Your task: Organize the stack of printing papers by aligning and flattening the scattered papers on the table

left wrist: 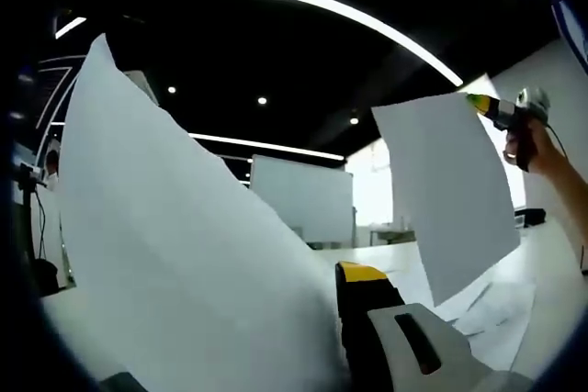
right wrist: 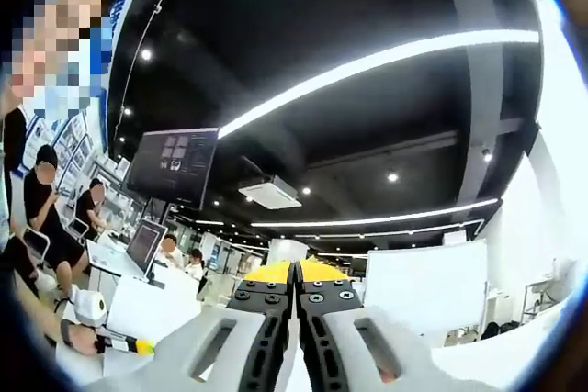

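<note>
Two white printing-paper sheets raised off the white table (left wrist: 551, 273) in the left gripper view: a large white sheet (left wrist: 175, 245) pinched at its lower edge in the closed yellow-tipped left gripper (left wrist: 342, 293), hiding much of the room behind, and a smaller white sheet (left wrist: 446, 190) to its right, clamped at its top corner by the right gripper (left wrist: 503, 109) in a person's hand (left wrist: 533, 146). More loose white papers (left wrist: 491, 314) flat on the table below that smaller sheet. In the right gripper view, right gripper's yellow-tipped jaws pressed together, one white whiteboard (right wrist: 427, 286) just right of them, two dark monitors (right wrist: 170, 167) and several seated people (right wrist: 50, 218) to the left.
</note>
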Action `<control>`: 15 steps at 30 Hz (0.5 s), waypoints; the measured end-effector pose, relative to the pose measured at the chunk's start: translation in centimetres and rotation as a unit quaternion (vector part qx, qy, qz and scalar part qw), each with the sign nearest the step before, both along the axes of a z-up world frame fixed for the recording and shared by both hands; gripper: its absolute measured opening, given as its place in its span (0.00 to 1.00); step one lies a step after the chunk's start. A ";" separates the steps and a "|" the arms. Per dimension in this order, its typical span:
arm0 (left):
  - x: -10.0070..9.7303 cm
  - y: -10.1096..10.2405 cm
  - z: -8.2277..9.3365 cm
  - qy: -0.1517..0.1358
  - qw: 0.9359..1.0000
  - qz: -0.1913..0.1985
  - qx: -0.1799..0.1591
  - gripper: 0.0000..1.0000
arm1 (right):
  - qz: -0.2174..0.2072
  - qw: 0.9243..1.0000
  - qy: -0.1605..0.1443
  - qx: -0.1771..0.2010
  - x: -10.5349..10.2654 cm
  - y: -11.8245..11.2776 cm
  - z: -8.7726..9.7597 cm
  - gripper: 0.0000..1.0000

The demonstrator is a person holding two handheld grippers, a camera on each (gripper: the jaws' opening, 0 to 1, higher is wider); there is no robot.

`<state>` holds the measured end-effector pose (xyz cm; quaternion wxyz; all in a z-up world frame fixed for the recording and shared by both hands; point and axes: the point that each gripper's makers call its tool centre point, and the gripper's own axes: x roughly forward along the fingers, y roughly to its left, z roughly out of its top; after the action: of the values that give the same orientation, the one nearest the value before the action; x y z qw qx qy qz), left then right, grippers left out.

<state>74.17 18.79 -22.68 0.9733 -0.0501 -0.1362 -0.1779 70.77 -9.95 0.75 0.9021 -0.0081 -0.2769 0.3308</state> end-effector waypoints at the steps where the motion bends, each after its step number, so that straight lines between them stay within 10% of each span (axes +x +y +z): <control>1: 0.0 0.0 0.0 0.000 1.000 0.000 0.000 0.22 | 0.001 1.000 0.000 -0.001 -0.1 0.1 0.0 0.00; 15: 0.0 -0.2 -0.1 0.001 1.000 -0.001 0.001 0.22 | 0.018 1.000 0.000 -0.005 -0.6 1.4 -0.2 0.00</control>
<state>74.15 18.64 -22.75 0.9732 -0.0492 -0.1351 -0.1793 70.17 -8.56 0.53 0.8960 -0.0078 -0.2753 0.3482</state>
